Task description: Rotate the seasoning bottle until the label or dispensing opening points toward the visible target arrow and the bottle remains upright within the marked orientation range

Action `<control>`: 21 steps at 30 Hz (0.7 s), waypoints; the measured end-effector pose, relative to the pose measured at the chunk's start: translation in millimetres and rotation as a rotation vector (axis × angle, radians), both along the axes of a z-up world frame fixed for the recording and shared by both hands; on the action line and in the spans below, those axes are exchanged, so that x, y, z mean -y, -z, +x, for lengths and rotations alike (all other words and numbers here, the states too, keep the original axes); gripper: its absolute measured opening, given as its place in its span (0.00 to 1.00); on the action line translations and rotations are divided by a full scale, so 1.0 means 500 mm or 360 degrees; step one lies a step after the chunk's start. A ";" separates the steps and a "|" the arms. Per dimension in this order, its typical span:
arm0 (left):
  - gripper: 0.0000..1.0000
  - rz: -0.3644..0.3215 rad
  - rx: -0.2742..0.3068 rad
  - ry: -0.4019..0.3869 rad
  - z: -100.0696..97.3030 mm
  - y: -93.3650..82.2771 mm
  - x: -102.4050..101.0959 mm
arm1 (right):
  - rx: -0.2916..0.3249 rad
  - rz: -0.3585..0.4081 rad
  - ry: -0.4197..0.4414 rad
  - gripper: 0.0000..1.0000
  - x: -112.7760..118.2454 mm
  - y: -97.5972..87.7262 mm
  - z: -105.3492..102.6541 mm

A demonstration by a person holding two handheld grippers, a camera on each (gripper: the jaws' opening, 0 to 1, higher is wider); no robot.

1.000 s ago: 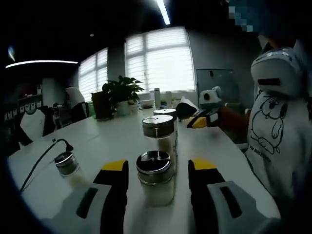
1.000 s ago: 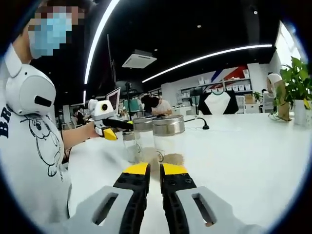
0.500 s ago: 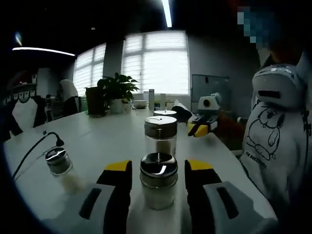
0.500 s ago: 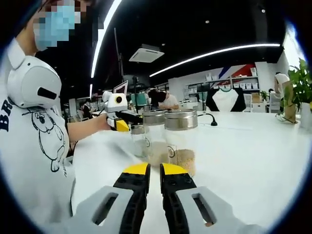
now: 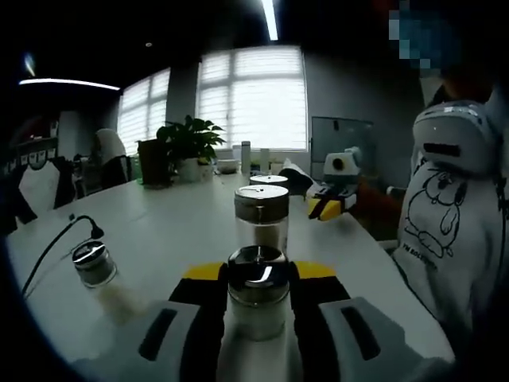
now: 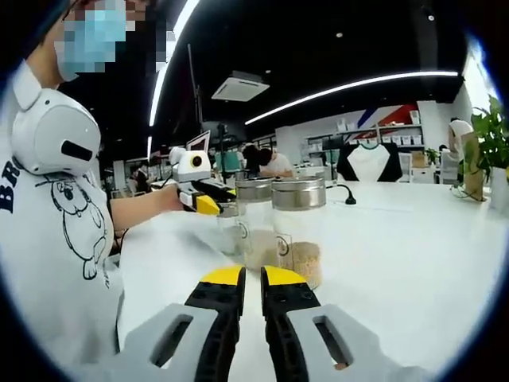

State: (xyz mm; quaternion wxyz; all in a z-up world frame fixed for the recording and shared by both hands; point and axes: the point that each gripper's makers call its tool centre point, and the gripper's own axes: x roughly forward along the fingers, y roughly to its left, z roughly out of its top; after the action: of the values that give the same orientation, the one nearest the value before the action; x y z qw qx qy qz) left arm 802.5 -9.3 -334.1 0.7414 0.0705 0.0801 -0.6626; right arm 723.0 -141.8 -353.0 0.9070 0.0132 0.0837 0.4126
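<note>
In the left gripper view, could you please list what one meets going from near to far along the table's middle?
Left gripper → small shaker → taller jar → third jar → bottles by the window.

The left gripper view sat low over the white counter (image 5: 159, 231), close behind a short shaker bottle (image 5: 258, 290), and faced the bright windows (image 5: 253, 99) and a potted plant (image 5: 187, 147). The right gripper view looked the opposite way along the counter (image 6: 398, 247), toward shelves (image 6: 382, 143) in the room's depth, a little farther back. Both took in the row of steel-lidded jars (image 6: 298, 231), and each caught the other gripper beside the person's white shirt (image 6: 48, 231)
</note>
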 end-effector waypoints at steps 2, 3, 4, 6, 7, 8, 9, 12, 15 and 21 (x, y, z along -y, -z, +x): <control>0.32 0.0002 -0.0009 -0.0028 0.000 0.001 0.002 | 0.0003 0.0001 0.0011 0.05 0.003 -0.001 0.002; 0.32 0.0000 -0.0014 -0.0044 0.000 0.001 0.002 | 0.0008 0.0004 0.0020 0.05 0.005 -0.002 0.004; 0.32 -0.0007 -0.0016 -0.0077 0.000 0.001 0.003 | 0.0009 0.0006 0.0025 0.05 0.005 -0.003 0.005; 0.32 -0.0011 -0.0018 -0.0120 -0.002 0.002 0.002 | 0.0015 0.0011 0.0032 0.05 0.006 -0.005 0.006; 0.32 -0.0008 -0.0006 -0.0140 -0.002 0.001 0.001 | 0.0016 0.0012 0.0035 0.05 0.007 -0.005 0.007; 0.32 -0.0011 -0.0016 -0.0183 -0.002 0.001 0.000 | 0.0016 0.0013 0.0038 0.05 0.008 -0.005 0.007; 0.32 -0.0011 -0.0011 -0.0219 -0.001 0.001 -0.001 | 0.0016 0.0013 0.0043 0.04 0.008 -0.005 0.008; 0.32 0.0001 -0.0001 -0.0304 -0.005 0.002 -0.003 | 0.0016 0.0002 0.0059 0.04 0.011 -0.002 0.012; 0.32 -0.0004 -0.0002 -0.0385 -0.004 0.002 -0.004 | 0.0018 0.0002 0.0070 0.04 0.012 -0.003 0.015; 0.32 -0.0026 0.0008 -0.0580 -0.002 0.001 -0.008 | 0.0031 0.0015 0.0102 0.04 0.015 -0.007 0.021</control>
State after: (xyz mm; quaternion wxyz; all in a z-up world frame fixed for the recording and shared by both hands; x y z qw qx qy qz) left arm 801.4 -5.1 -334.6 0.8499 0.0505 0.0844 -0.5178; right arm 733.4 -149.4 -349.5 0.9205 0.0160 0.0726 0.3837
